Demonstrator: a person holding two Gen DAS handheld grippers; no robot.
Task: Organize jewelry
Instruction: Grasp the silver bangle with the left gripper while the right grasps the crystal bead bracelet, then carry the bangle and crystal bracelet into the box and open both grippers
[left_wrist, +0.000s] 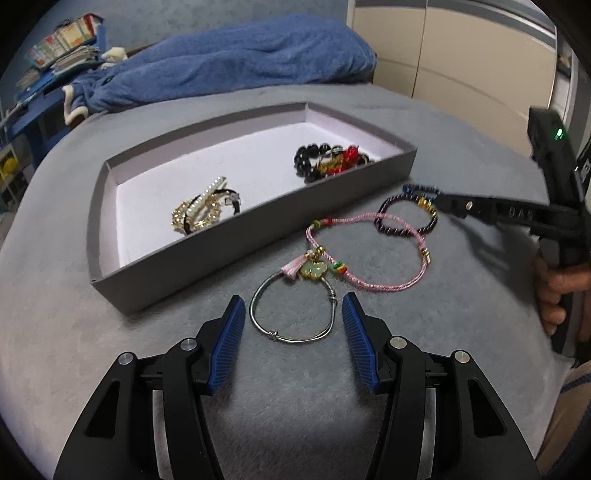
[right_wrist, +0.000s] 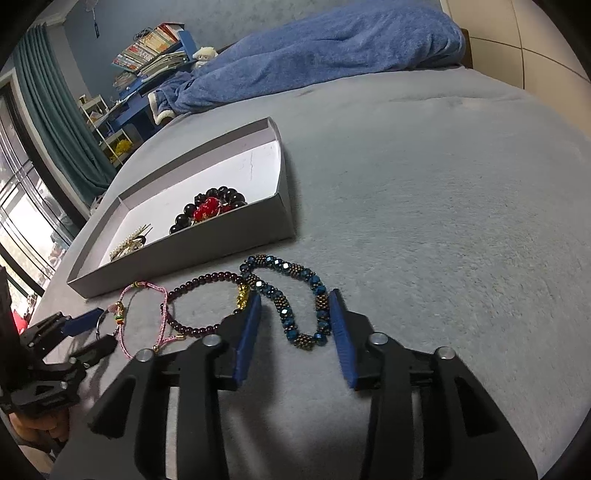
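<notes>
Beside the shallow grey cardboard tray (left_wrist: 255, 266), the left gripper (left_wrist: 293, 314) straddles a thin silver wire bangle (left_wrist: 295, 314) unclamped, the right gripper (right_wrist: 295, 314) (side lettering unreadable) brackets a blue-and-bronze beaded bracelet (right_wrist: 284, 295), pads apart.

Blue beaded bracelet (left_wrist: 421, 190) mostly hiding behind the right gripper (left_wrist: 443, 203); holding hand (left_wrist: 557, 291) running off-frame.
</notes>
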